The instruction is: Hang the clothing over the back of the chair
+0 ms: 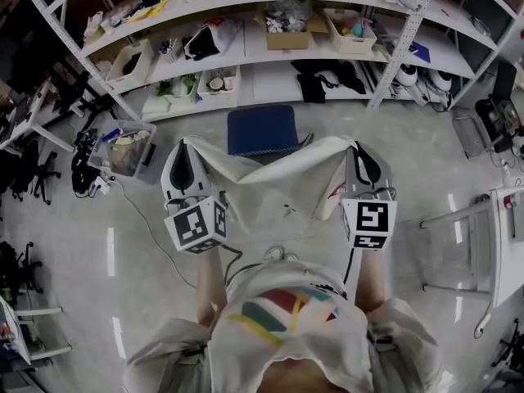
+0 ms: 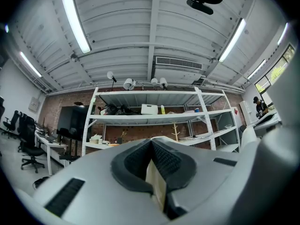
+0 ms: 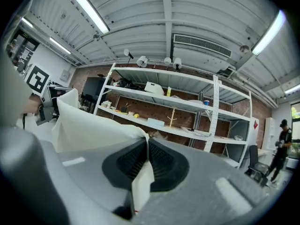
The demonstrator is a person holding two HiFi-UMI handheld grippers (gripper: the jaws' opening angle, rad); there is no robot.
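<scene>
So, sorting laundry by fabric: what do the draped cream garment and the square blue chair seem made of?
The draped cream garment: thin matte cloth, perhaps cotton; it sags and folds softly. The square blue chair: perhaps fabric upholstery; matte, no shine.

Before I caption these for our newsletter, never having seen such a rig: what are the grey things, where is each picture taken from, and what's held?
No robot: a person holds a two-jaw gripper in each hand. The head view looks down from a camera on their head. The two gripper views come from cameras riding on each gripper, looking along its jaws. The left gripper and right gripper are each shut on an edge of a white garment spread between them, with a blue chair just beyond. Cluttered shelves stand behind.
</scene>
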